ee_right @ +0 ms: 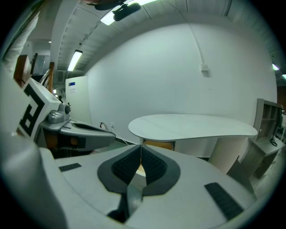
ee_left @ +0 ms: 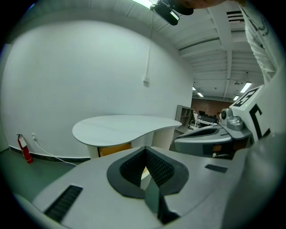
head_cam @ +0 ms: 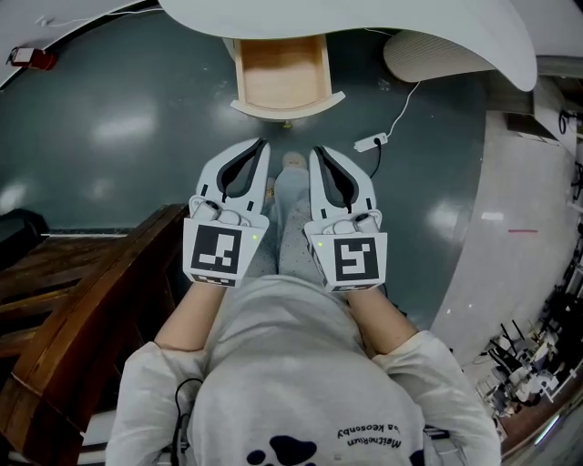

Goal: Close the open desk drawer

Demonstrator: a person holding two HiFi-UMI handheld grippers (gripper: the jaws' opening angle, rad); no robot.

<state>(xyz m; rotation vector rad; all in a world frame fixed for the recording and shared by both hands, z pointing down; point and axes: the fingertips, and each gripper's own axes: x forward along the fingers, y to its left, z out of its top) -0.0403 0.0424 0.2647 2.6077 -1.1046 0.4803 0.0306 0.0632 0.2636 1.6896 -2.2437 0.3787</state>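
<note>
In the head view, the open light-wood desk drawer [head_cam: 282,77] sits at the upper middle of the frame. It is pulled out from under the curved white desk [head_cam: 364,18], and its inside is bare. Below it, at the centre of the frame, the white left tongs [head_cam: 263,143] and the white right tongs [head_cam: 315,150] are held side by side, close together and pointing up the frame at the drawer but apart from it.

Both tongs are clenched with nothing between them. In the left gripper view the ribbed black pads [ee_left: 156,166] meet at their tips, and the right gripper view shows the same. In those two views the drawer shows as an orange-brown strip under the desk top [ee_left: 115,150] [ee_right: 158,145].

A white power strip with its cable [head_cam: 371,142] lies on the dark grey-green floor [head_cam: 118,136], right of the drawer. Dark brown wooden furniture [head_cam: 82,300] fills the lower left. A red fire extinguisher [ee_left: 24,149] stands at the wall, at the left edge of the left gripper view.
</note>
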